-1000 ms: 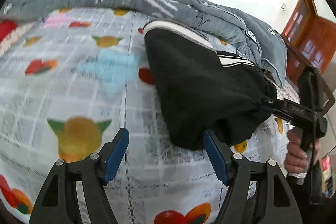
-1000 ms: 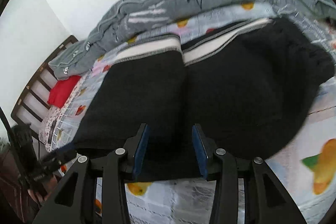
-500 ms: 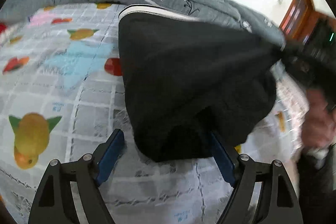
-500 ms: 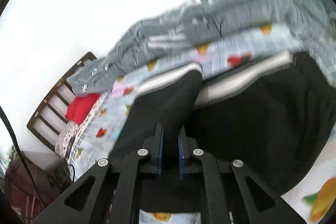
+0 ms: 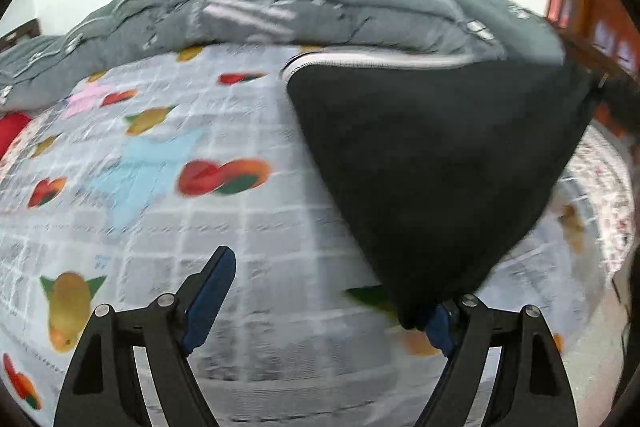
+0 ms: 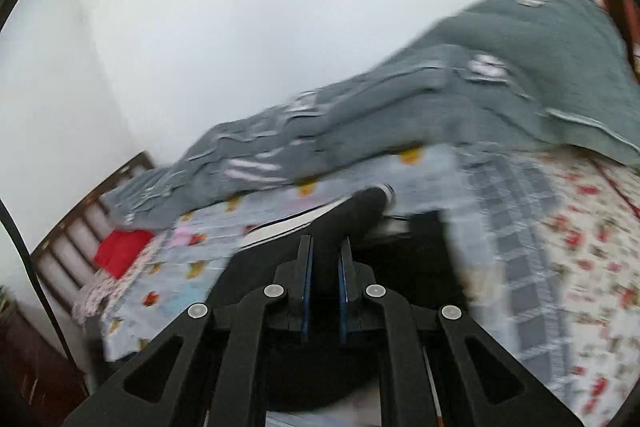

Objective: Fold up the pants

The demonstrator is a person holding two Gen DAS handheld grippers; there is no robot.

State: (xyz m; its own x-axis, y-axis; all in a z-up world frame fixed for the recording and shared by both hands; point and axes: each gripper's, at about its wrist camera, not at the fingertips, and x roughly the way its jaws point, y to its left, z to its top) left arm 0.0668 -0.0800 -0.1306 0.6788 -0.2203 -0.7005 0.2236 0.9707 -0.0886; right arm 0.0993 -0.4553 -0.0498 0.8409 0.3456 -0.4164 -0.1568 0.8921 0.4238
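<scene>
The black pants (image 5: 432,167) with a white-striped waistband hang lifted above the fruit-print bed sheet (image 5: 160,187), stretched into a taut triangle. My left gripper (image 5: 320,303) is wide open; the pants' lowest corner rests against its right finger (image 5: 438,323), while the left finger (image 5: 208,291) is free. In the right wrist view my right gripper (image 6: 323,259) is shut on a bunched fold of the black pants (image 6: 352,215), held raised over the bed.
A rumpled grey quilt (image 5: 280,15) lies along the far side of the bed by the white wall. A red pillow (image 6: 120,251) lies by the wooden headboard (image 6: 80,219). Wooden furniture (image 5: 580,7) stands at the right.
My right gripper closed on the pants and lifted them up off the sheet. The pants now hang stretched in the air. My left gripper stayed open and the pants' corner shifted onto its right finger.
</scene>
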